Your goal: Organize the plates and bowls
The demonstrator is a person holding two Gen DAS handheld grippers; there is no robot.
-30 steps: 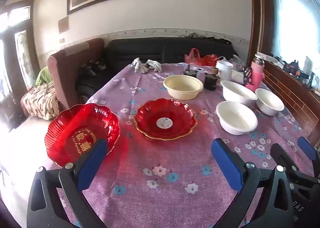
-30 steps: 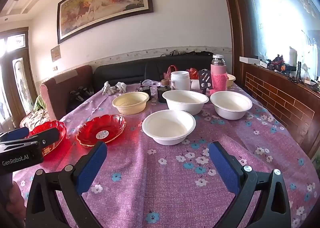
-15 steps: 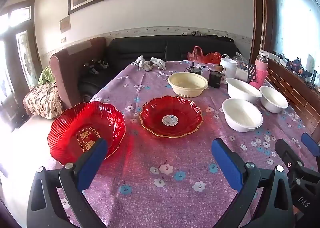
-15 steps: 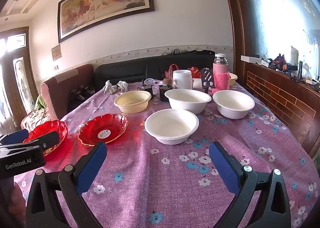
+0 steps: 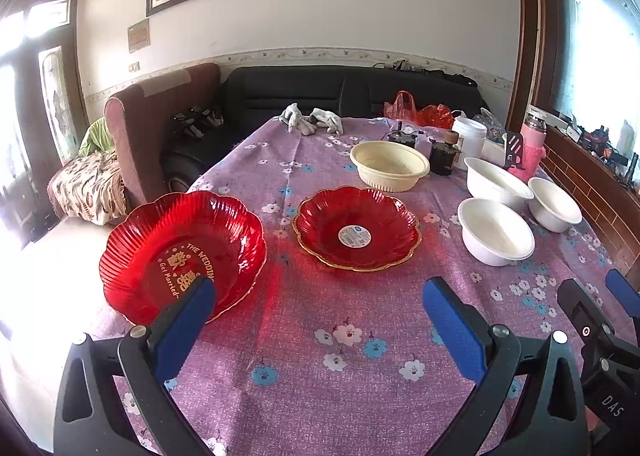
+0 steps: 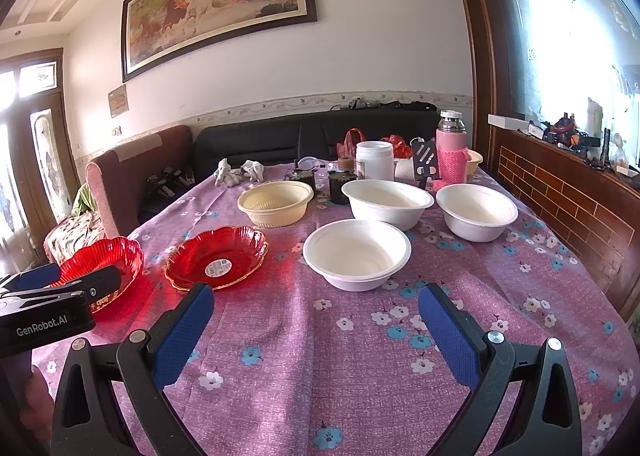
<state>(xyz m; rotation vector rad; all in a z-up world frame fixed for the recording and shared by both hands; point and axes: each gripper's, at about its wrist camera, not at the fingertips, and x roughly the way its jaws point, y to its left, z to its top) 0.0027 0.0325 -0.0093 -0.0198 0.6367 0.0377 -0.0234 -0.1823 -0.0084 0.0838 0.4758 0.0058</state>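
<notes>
Two red scalloped plates lie on the purple flowered cloth: a lettered red plate (image 5: 182, 252) (image 6: 104, 260) at the left edge and a stickered red plate (image 5: 356, 232) (image 6: 218, 256) beside it. Behind them stands a cream bowl (image 5: 390, 170) (image 6: 276, 202). Three white bowls sit to the right: the nearest white bowl (image 5: 496, 230) (image 6: 356, 252), a wide white bowl (image 5: 498, 182) (image 6: 388, 202) and a far right white bowl (image 5: 554, 208) (image 6: 476, 210). My left gripper (image 5: 318, 308) is open, its left pad overlapping the lettered plate's near rim. My right gripper (image 6: 316, 312) is open over bare cloth in front of the nearest white bowl.
At the table's far end stand a white jar (image 6: 374, 164), a pink flask (image 6: 452, 148), dark small pots (image 6: 342, 186), red bags and crumpled gloves (image 6: 240, 172). A brown armchair (image 5: 160, 128) and a black sofa (image 5: 340, 92) border the table. A wooden sill (image 6: 568, 192) runs along the right.
Both cameras have tilted slightly, so the dishes sit a little lower and nearer in view. No dish has moved, and both grippers stay open.
</notes>
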